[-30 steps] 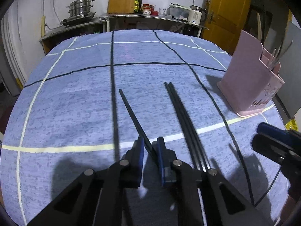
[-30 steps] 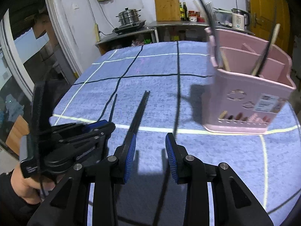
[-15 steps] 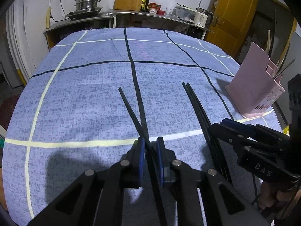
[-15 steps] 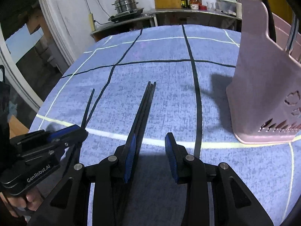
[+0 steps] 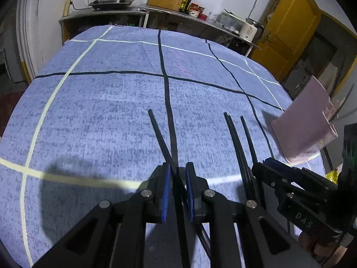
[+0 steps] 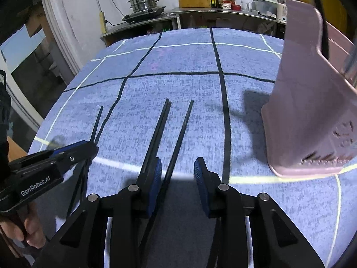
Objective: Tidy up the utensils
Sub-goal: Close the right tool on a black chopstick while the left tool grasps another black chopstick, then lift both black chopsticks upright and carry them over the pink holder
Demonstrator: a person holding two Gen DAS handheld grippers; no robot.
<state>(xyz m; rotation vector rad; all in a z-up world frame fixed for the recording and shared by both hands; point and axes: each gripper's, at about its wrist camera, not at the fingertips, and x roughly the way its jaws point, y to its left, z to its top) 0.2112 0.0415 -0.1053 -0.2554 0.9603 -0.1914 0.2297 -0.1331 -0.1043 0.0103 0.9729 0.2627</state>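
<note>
My left gripper (image 5: 178, 176) is shut on a single black chopstick (image 5: 159, 137) that points forward over the blue tablecloth; the same gripper shows in the right wrist view (image 6: 89, 148). My right gripper (image 6: 177, 172) is open around one black chopstick (image 6: 178, 137), which lies between the pads. Two more black chopsticks (image 6: 156, 131) lie together just outside its left pad. The group shows in the left wrist view (image 5: 237, 143). A pink utensil holder (image 6: 312, 116) stands at the right with utensils in it.
The round table (image 5: 100, 102) has a blue cloth with black and white lines. A counter (image 6: 200, 13) with a steel pot, cutting board and bottles stands behind. A yellow door (image 5: 290, 29) is at the far right.
My right gripper has moved in low over the chopstick group, and one chopstick now lies apart from the other two, between its pads. My left gripper has stayed shut on its chopstick.
</note>
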